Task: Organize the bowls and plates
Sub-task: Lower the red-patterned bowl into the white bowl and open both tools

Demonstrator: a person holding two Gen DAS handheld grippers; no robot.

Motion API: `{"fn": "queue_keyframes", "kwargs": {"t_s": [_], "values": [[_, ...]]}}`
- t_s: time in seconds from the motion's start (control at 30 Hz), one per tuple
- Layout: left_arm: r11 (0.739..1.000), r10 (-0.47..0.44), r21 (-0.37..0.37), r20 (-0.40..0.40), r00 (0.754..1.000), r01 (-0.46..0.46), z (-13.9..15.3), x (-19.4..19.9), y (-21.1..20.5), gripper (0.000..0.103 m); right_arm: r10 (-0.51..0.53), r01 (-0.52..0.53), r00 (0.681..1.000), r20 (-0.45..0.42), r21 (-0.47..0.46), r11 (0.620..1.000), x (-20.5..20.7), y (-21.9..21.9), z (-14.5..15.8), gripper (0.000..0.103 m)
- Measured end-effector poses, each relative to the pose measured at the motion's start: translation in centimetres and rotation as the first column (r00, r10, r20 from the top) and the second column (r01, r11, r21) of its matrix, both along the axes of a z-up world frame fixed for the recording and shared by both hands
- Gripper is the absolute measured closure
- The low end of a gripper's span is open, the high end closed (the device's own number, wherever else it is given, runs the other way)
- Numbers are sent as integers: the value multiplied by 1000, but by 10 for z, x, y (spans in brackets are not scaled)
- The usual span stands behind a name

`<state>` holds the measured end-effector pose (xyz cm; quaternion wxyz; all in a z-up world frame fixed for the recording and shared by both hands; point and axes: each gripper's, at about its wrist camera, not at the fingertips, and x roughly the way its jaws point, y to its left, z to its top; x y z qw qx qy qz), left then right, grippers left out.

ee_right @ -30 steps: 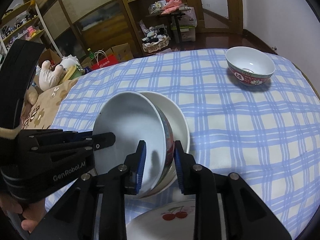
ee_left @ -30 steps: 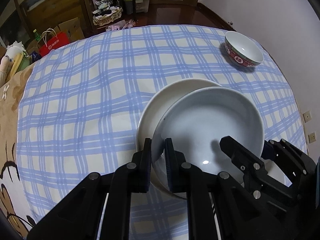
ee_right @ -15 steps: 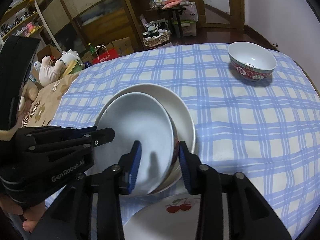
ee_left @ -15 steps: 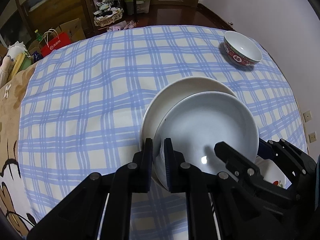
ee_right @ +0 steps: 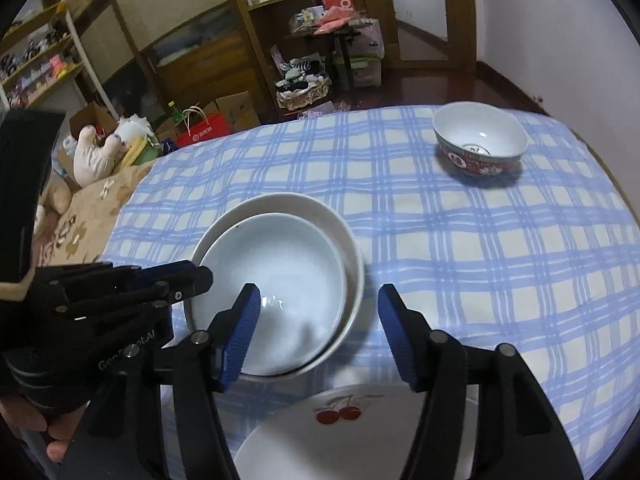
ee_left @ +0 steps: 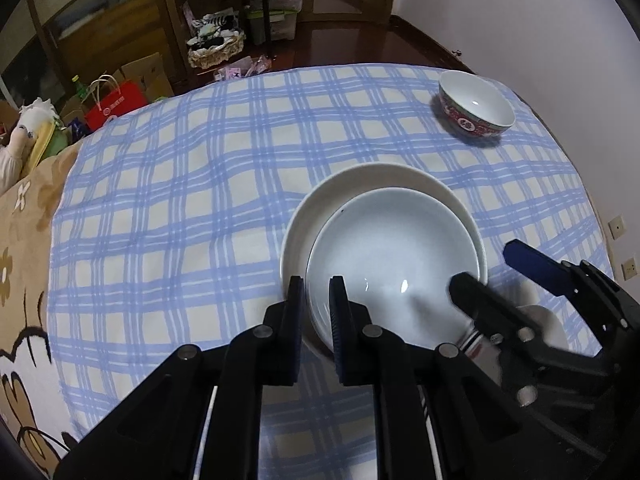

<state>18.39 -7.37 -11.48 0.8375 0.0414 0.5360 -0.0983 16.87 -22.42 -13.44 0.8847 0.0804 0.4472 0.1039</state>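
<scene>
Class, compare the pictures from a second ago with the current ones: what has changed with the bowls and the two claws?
The pale bowl, tilted before, has settled level inside the wider white bowl. The right claw has just been opening and released its rim. The left claw still pinches the rim. The red-patterned bowl and cherry plate stayed put.

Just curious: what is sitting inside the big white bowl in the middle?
A smaller pale bowl nests in the big white bowl, empty inside. It hides the big bowl's bottom.
</scene>
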Motion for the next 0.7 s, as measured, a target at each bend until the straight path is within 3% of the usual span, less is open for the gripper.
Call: {"fn": "queue_keyframes", "kwargs": {"t_s": [0.13,0.23,0.3,0.37,0.5,0.57,0.7], "values": [[1000,10,-18,-9,1000,-10,3,-1,5,84,-28,28,1000,-8,21,999,1,-9,2,37],[1000,17,-24,-7,1000,-17,5,-3,7,76,-48,48,999,8,21,999,0,-16,6,25],[999,23,-25,-4,1000,-23,5,-3,8,69,-58,58,998,13,23,998,-1,-20,8,22],[999,30,-23,3,1000,-30,7,-4,9,54,-71,71,997,15,25,997,-2,-25,10,18],[1000,26,-12,39,999,-26,15,-8,9,43,-104,103,994,31,24,994,-6,-35,15,10],[1000,18,-15,51,999,-17,19,-9,7,24,-128,127,991,41,24,992,-8,-42,19,8],[999,-35,7,99,994,35,25,-11,1,18,-145,144,987,64,23,989,-11,-54,26,3]]}}
